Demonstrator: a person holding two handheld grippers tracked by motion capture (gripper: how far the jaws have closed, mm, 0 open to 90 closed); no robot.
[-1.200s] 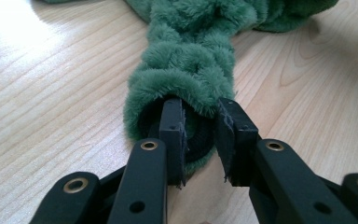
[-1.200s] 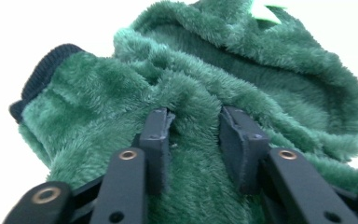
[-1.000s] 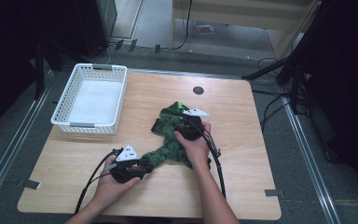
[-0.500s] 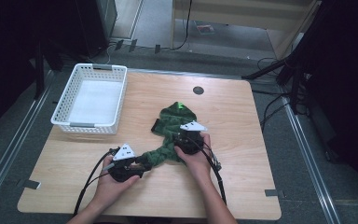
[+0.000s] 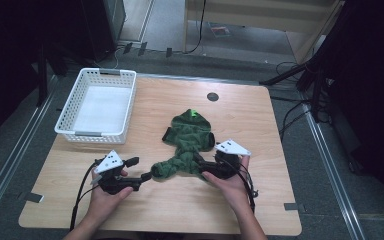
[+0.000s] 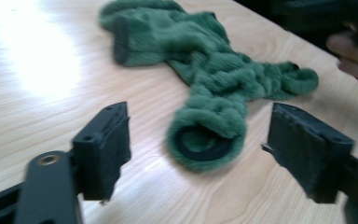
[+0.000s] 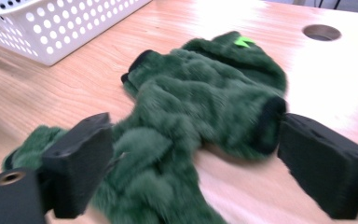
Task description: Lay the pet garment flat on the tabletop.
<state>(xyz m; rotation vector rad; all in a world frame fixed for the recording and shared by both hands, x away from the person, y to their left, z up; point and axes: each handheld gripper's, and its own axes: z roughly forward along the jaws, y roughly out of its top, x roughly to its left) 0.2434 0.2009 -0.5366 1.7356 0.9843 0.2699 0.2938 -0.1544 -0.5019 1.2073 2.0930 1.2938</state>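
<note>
We see a green furry garment [image 5: 185,142] lying flat near the middle of the wooden worktop [image 5: 260,210], with bare wood on all sides of it. Its long axis runs from a hooded end with a bright green tag [image 5: 193,112], pointing toward the far edge and the round cable hole [image 5: 212,96], down to two sleeve-like ends that splay toward the near edge. From the garment, the worktop's right edge is well apart and the near edge has an open strip of wood in front of it.

To the far left of the garment stands a white perforated basket [image 5: 121,107], close to the worktop's left edge, with a clear gap between basket and garment.

The left hand-held gripper [image 5: 146,176] sits just beside the garment's near-left sleeve end; in the left gripper view its jaws stand wide apart, holding nothing, the sleeve's dark-lined opening [image 6: 203,142] facing between them.

The right hand-held gripper [image 5: 198,163] lies at the garment's near-right side. In the right gripper view its jaws are spread wide with the fur between them, not clamped on it.
</note>
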